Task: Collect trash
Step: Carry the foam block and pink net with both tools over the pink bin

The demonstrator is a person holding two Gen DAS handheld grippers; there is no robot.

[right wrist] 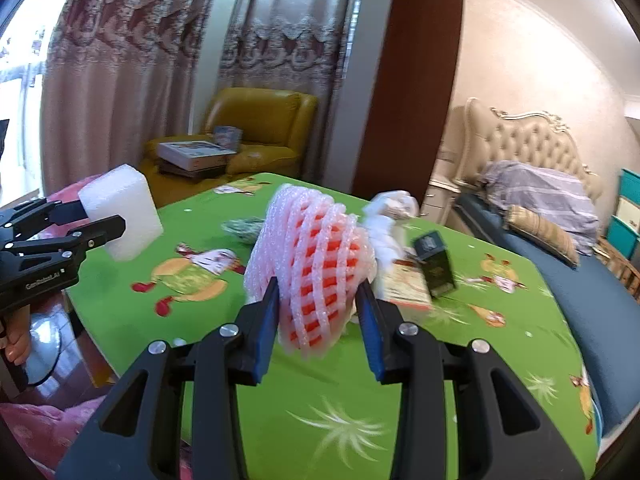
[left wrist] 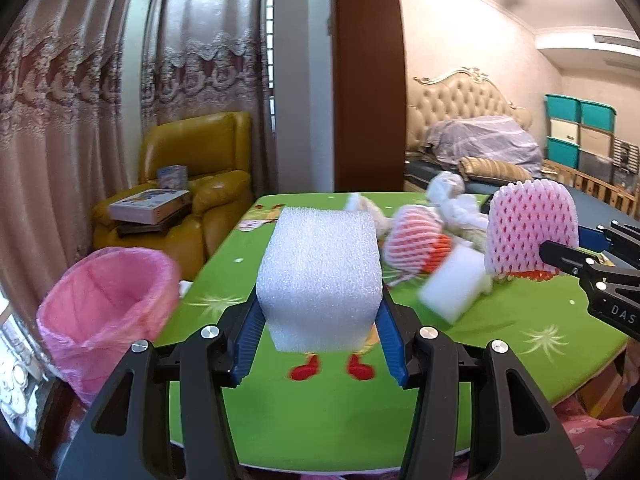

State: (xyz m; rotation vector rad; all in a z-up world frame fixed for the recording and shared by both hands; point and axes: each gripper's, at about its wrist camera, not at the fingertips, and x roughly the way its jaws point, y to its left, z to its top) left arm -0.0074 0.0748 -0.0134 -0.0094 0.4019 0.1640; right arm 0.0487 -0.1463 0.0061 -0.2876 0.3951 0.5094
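My left gripper [left wrist: 320,300] is shut on a white foam block [left wrist: 320,264], its blue pads pressing both sides above the green table [left wrist: 320,420]. The pink-lined trash bin [left wrist: 108,292] stands off the table's left edge. My right gripper [right wrist: 318,284] is shut on a pink foam fruit net [right wrist: 312,248] with orange showing through. From the left wrist view, that net [left wrist: 528,232] and the right gripper [left wrist: 560,242] are at the right. The right wrist view shows the left gripper [right wrist: 103,217] and foam block [right wrist: 120,212] at the left.
More trash lies at the table's far side: another pink net [left wrist: 416,240], a white block [left wrist: 452,288], crumpled white paper [left wrist: 452,200], a dark box [right wrist: 436,268] and a carton [right wrist: 404,284]. A yellow armchair [left wrist: 200,184] stands behind the table, a bed [right wrist: 560,248] to the right.
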